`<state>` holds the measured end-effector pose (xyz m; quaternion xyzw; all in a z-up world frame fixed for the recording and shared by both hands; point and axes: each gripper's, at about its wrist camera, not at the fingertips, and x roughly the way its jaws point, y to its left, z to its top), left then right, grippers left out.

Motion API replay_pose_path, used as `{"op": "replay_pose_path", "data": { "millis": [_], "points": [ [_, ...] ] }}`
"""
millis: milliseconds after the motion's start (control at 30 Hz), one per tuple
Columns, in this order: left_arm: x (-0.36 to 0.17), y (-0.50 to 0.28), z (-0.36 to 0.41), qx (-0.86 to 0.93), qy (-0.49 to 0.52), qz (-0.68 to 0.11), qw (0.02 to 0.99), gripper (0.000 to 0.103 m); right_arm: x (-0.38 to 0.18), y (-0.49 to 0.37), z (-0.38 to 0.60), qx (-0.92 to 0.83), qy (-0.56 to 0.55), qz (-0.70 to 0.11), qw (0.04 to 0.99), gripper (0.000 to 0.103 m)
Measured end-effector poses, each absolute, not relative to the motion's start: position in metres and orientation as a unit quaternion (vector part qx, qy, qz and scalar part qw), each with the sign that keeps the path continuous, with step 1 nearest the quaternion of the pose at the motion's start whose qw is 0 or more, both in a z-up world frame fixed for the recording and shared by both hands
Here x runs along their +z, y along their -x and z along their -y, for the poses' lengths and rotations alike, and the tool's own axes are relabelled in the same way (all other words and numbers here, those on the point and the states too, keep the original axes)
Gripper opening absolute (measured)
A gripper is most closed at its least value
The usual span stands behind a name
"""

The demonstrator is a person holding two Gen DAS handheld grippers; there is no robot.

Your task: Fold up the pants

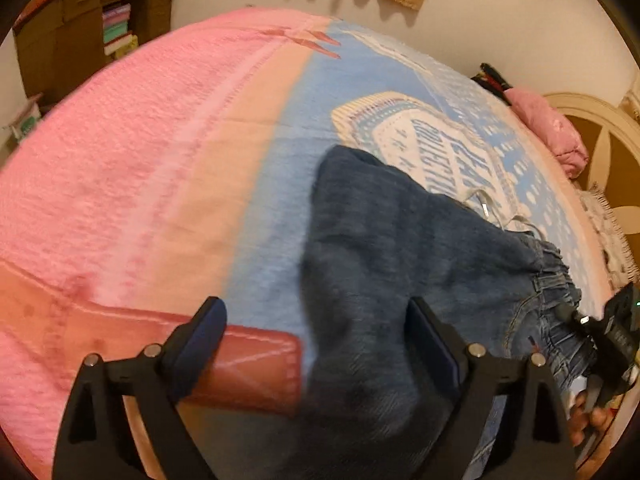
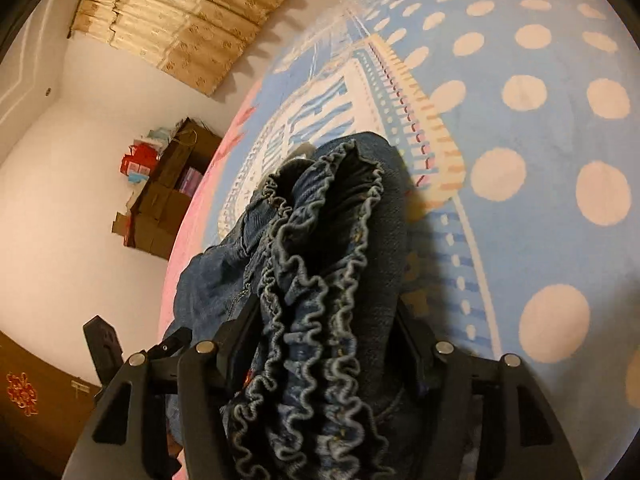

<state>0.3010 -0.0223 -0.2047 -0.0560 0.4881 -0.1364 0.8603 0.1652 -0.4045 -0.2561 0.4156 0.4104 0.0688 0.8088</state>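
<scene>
Fuzzy blanket under ruffled denim pants

Both wrist views close above shared pants

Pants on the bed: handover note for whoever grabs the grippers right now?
Left gripper: jaws wide open, nothing pinched; the dark leg end of the jeans lies between and beneath them on the blanket.
Right gripper: the ruffled elastic waistband is bunched between its jaws; whether they press on it cannot be told.
Done: the jeans appear doubled lengthwise, laid across the blue part of the blanket.
Left: confirm the waistband grip, flatten the waistband, fold leg end to waist, smooth.
</scene>
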Motion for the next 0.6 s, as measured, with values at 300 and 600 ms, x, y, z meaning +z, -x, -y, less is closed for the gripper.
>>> {"op": "replay_pose_path", "data": {
  "millis": [300, 600],
  "points": [
    [-0.153, -0.208, 0.008, -0.082, -0.025, -0.451, 0.889, 0.093, -0.202, -0.046, 0.452, -0.033, -0.5, -0.312, 0.807, 0.064],
    [-0.111, -0.084, 0.016, -0.081, -0.058, -0.418, 0.903, 0.093, -0.152, 0.041, 0.347, -0.053, -0.338, -0.364, 0.866, 0.064]
  ]
}}
